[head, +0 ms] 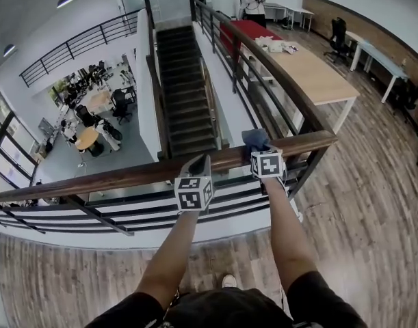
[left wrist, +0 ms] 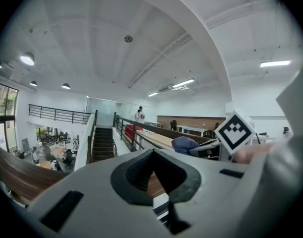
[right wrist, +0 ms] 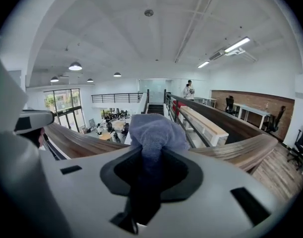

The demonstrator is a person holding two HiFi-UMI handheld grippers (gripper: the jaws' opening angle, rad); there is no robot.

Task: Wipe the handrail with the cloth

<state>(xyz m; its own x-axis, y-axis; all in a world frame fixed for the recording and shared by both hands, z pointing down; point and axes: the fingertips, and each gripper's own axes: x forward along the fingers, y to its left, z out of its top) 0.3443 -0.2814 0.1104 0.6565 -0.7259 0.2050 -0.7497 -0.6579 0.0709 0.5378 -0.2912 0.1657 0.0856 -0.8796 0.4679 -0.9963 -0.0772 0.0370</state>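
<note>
Mezzanine over staircase (head: 185,94), wooden handrail (head: 126,175), right gripper (right wrist: 144,182) fingers pinching blue cloth (right wrist: 156,130), left gripper (left wrist: 153,175) fingers closed, empty.

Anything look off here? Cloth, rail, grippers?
Nothing stands out. The right gripper holds the blue cloth bunched in its jaws at the wooden handrail, near its corner. The left gripper sits shut and empty beside it. The rail looks intact.

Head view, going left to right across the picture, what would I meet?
round table → left gripper → cloth → white desk
</note>
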